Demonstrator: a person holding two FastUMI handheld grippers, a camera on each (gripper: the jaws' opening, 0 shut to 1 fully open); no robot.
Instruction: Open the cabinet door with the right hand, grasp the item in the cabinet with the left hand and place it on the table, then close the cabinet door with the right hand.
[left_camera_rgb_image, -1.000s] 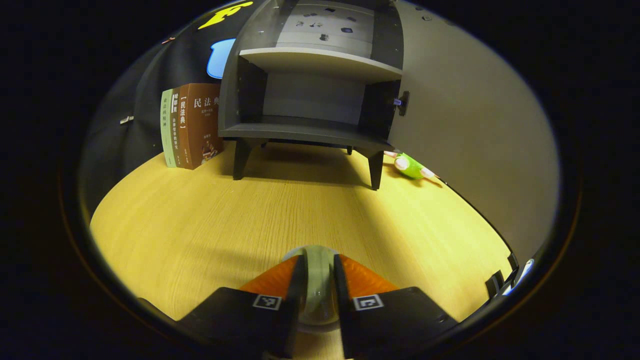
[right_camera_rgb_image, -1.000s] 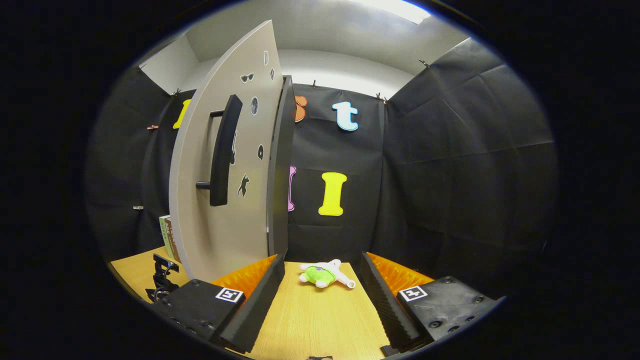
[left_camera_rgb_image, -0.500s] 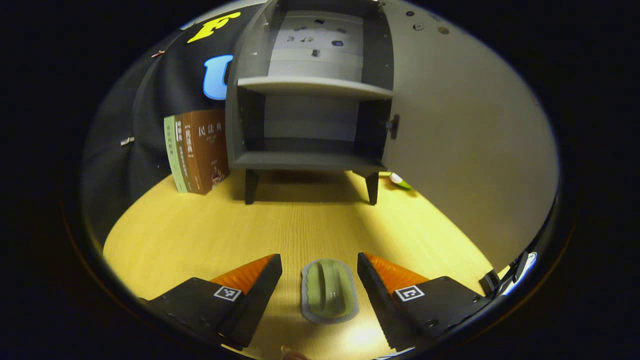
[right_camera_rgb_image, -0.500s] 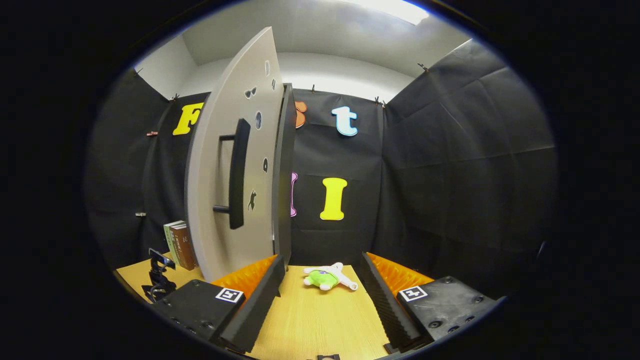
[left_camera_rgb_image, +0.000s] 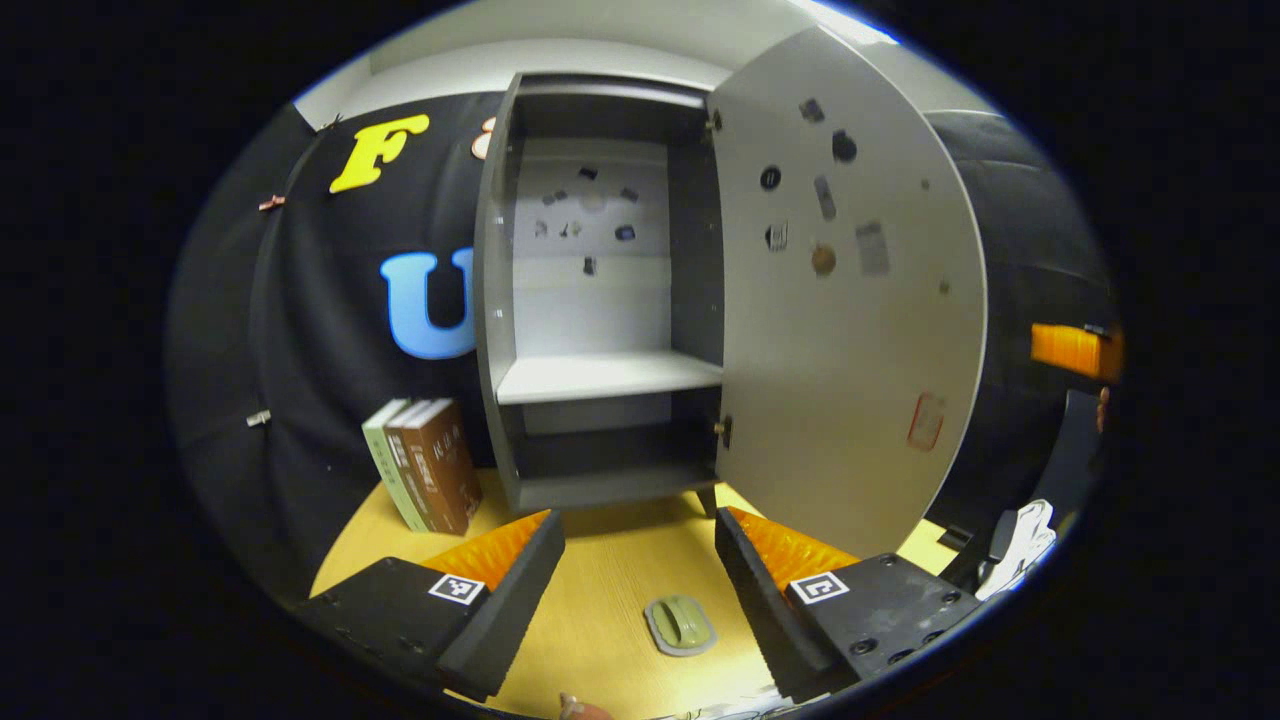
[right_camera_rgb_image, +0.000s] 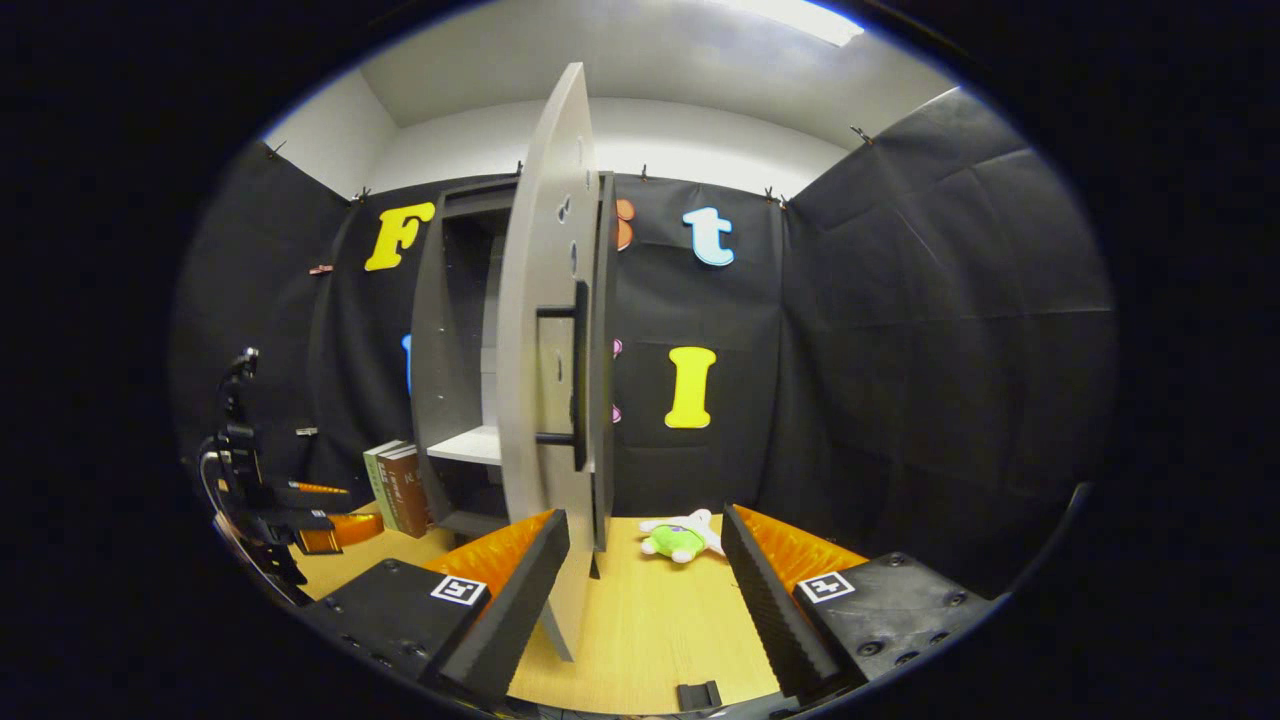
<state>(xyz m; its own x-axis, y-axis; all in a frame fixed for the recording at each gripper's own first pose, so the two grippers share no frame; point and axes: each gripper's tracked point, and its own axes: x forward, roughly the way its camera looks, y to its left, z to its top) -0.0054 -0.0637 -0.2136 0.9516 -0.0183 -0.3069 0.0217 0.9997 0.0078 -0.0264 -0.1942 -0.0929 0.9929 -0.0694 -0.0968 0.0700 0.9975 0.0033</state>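
Left claw (left_camera_rgb_image: 640, 560) apart above oval ribbed item (left_camera_rgb_image: 680, 625).

Dim booth, overhead ceiling light, fisheye-warped edges, sharp focus

the right gripper (right_camera_rgb_image: 645, 590) hangs with jaws apart over the table (right_camera_rgb_image: 650, 640). the cabinet (right_camera_rgb_image: 450, 360) door (right_camera_rgb_image: 540, 380) stands open, edge-on. a plush toy (right_camera_rgb_image: 680, 537), perhaps a doll, lies near the table's far edge.
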